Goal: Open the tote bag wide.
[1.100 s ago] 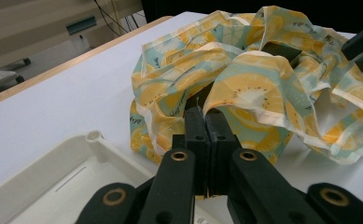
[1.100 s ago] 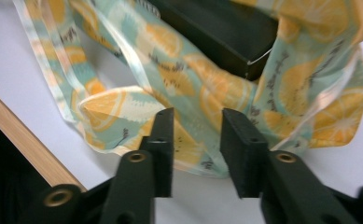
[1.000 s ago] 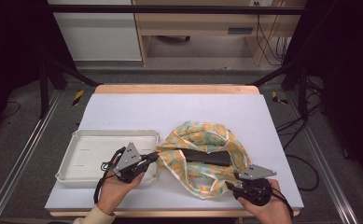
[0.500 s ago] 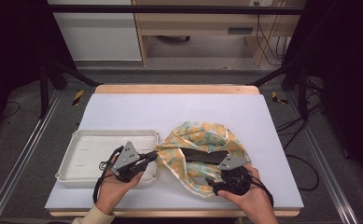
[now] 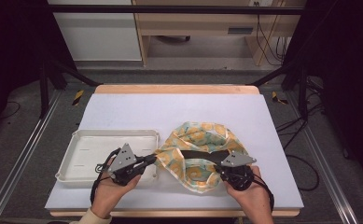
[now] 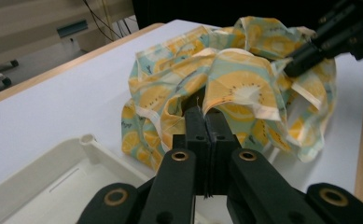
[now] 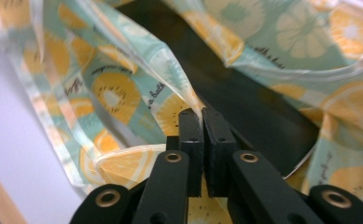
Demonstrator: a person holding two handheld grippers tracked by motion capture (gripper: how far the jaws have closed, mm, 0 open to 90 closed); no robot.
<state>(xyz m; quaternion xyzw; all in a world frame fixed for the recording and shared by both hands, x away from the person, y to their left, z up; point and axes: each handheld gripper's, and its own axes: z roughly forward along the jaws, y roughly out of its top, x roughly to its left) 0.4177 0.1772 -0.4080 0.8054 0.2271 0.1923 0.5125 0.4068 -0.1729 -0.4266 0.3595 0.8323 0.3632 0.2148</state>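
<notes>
Cloth (image 5: 200,156), one item: thin, citrus-printed in teal and orange, with a black panel or strap across the middle. Lies crumpled on the white worktop (image 5: 179,109), right of centre, its left edge just beside an empty white tray (image 5: 83,149).

Left tongs (image 5: 152,160): jaws together, clamped on a fold at the cloth's left edge. Right tongs (image 5: 222,171): jaws together, pinching a hem at the near right side.

Step in hand, judged: spreading or lifting the cloth between two held points. To do well, keep both pinches firm, draw the hands apart evenly, and lift enough that the slack clears the tray rim without snagging.
</notes>
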